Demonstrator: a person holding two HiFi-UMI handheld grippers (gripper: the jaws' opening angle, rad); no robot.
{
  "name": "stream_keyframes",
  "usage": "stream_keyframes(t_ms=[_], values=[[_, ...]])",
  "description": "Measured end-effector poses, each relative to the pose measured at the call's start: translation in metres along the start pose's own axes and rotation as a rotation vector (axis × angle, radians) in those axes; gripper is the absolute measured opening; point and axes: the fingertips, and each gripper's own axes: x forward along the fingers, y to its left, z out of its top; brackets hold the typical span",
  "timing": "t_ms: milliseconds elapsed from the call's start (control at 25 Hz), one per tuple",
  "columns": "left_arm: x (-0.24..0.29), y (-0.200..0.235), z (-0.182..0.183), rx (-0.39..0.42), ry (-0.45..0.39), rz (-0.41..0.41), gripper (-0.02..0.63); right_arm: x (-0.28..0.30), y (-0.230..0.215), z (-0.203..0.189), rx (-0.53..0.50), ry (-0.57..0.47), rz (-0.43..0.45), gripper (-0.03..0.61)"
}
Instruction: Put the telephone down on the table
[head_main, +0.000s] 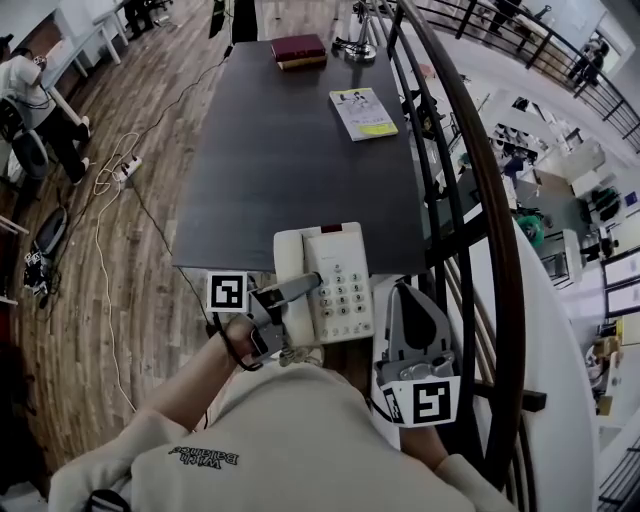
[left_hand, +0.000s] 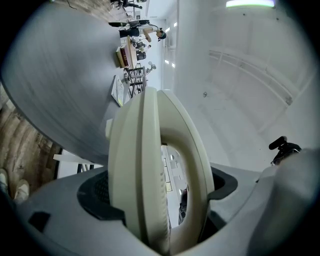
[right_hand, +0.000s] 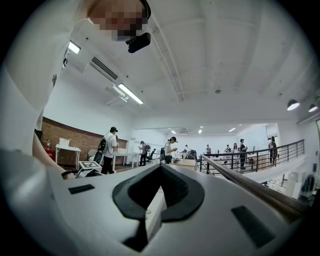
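A cream push-button telephone (head_main: 338, 285) hangs over the near edge of the dark table (head_main: 280, 150), its lower end past the edge above my lap. My left gripper (head_main: 303, 288) is shut on the phone's left side, where the handset lies. In the left gripper view the telephone (left_hand: 145, 175) fills the space between the jaws, with the table (left_hand: 55, 85) behind it. I cannot tell whether the phone rests on the table. My right gripper (head_main: 404, 294) stands just right of the phone, pointing away from me, shut and holding nothing; the right gripper (right_hand: 160, 170) shows its tips meeting.
A red book (head_main: 299, 48) and a metal stand (head_main: 355, 47) sit at the table's far end, a yellow-white booklet (head_main: 363, 112) at its right side. A dark curved railing (head_main: 480, 200) runs close along the right. Cables (head_main: 110, 180) lie on the wooden floor at left.
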Motion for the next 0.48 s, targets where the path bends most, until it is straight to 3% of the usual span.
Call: stream_keyframes(t_ms=[480], values=[[0.03,0.0,-0.016,0.03,-0.001,0.028,0.474,-0.025,-0.026,-0.012,0.006,0.001,0.01,0.0]])
